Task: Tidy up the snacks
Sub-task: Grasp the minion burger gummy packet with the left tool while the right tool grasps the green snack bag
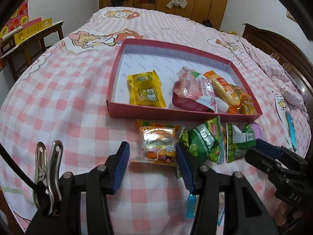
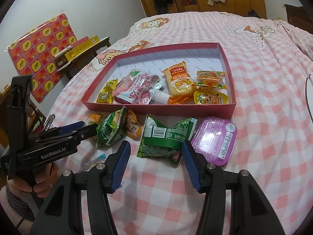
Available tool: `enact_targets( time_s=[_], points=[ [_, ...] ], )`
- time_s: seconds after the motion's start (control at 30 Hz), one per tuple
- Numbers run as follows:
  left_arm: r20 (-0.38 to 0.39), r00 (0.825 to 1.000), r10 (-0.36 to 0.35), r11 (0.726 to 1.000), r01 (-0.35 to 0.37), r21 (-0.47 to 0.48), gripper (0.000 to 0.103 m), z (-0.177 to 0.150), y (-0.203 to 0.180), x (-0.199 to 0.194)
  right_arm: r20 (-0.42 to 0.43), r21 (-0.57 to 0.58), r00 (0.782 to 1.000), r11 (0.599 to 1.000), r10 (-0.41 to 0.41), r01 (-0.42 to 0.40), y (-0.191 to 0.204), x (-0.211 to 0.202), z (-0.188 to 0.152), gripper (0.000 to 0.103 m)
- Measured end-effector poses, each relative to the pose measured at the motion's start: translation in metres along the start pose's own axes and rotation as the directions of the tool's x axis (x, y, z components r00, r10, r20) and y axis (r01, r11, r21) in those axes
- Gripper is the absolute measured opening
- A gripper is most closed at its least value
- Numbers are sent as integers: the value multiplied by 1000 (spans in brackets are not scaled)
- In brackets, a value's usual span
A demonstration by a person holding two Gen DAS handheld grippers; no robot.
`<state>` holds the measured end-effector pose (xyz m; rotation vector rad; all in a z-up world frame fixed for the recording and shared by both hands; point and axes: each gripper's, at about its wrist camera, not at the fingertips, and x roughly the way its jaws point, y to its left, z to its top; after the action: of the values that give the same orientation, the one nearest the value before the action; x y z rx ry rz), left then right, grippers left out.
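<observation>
**Both grippers parted over loose snack packets at the near wall of the red box**

1. Left gripper point(image 1: 152, 160): jaws stand partly open. The burger-print gummy packet point(image 1: 157, 146) lies on the bedspread between the blue pads point(image 1: 122, 168). The left pad is clear of the packet; the right pad sits at the packet's edge, and contact there cannot be confirmed. Nothing is clamped.

2. Right gripper point(image 2: 155, 156): jaws stand partly open around the near end of the green packet with the barcode point(image 2: 166, 137). The packet lies flat on the bedspread. The right pad point(image 2: 190, 168) is just beside both this packet and the purple tin point(image 2: 215, 141); no squeeze is visible.

3. Pose: both tools point forward and down toward the bed. In the right wrist view a hand point(image 2: 29, 186) grips the left tool's handle at lower left, and that tool's tips reach the second green packet point(image 2: 111, 129).

4. Task items: the red box point(image 1: 148, 115) rests open on the pink checked bedspread point(image 1: 68, 98). It contains yellow candy packets point(image 1: 145, 90), a pink pouch point(image 1: 192, 90) and an orange wafer packet point(image 1: 225, 90). The green packets, gummy packet and tin lie outside, just beside its near wall.
</observation>
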<state>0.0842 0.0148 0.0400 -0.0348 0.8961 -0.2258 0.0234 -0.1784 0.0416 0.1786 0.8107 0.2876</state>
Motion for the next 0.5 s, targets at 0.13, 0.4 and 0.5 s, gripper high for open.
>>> enact_targets(
  time_s=[0.13, 0.4, 0.5],
  points=[
    [-1, 1000, 0, 1000, 0, -6, 52, 1, 2, 2, -4, 6, 1000, 1000, -1, 1, -1, 2, -2, 56],
    [-3, 1000, 8, 1000, -8, -17, 52, 4, 2, 11, -20, 14, 1000, 1000, 7, -6, -1, 7, -2, 56],
    [2, 1000, 17, 1000, -17, -23, 52, 4, 2, 14, -23, -4, 1000, 1000, -3, 3, 2, 12, 3, 56]
  ],
)
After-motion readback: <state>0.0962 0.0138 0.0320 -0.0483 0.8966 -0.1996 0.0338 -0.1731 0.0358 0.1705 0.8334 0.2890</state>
